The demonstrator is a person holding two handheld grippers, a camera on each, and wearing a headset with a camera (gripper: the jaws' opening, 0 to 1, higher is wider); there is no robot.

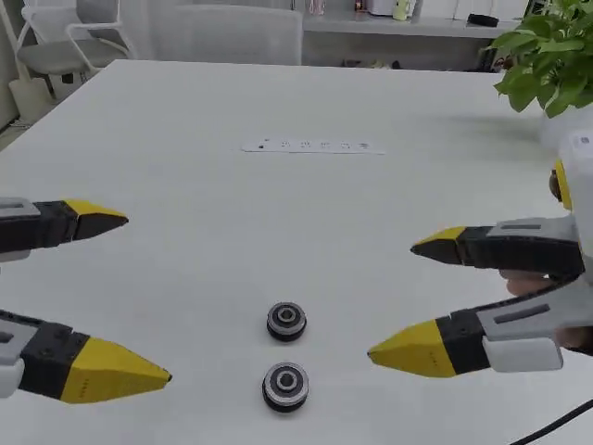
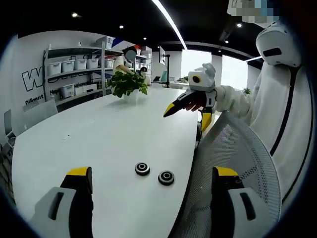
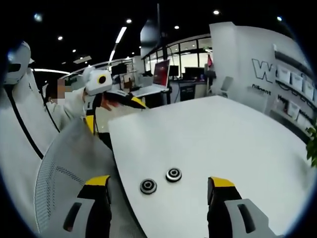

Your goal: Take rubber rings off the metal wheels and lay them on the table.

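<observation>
Left hand-held gripper (image 1: 148, 298): enters from the left edge of the head view, its lower jaw the largest thing in frame. The jaws stand wide apart and hold nothing, a spread that would suit closing over a wheel from the side.
Right hand-held gripper (image 1: 391, 300): enters from the right edge, jaws likewise spread and empty. Its yellow tips point toward frame centre, facing the left one across the wheels.
Near wheel (image 1: 285, 385): lower centre of the head view, lying flat on the desk with its hub upward. It sits between the two grippers and neither touches it.
Far wheel (image 1: 286, 321): just above the near wheel in frame, close beside it but apart, also flat.
Rubber rings (image 1: 286, 337): the dark bands around the metal rims. Both appear seated on their wheels, and no ring lies loose.
Desk (image 1: 278, 213): white; the bare surface around the wheels leaves room to lay the rings down.
Socket strip (image 1: 313, 146): upper centre of frame, well apart from the work.
Plant (image 1: 547, 56): upper right corner, clear of both grippers.
Stage (judged): approach; no ring removed yet.
Next move (judged): one gripper steadies a wheel by its metal while the other pinches the ring's edge.
Risk (judged): a flat wheel may slide on the smooth desk when the ring is pulled.
</observation>
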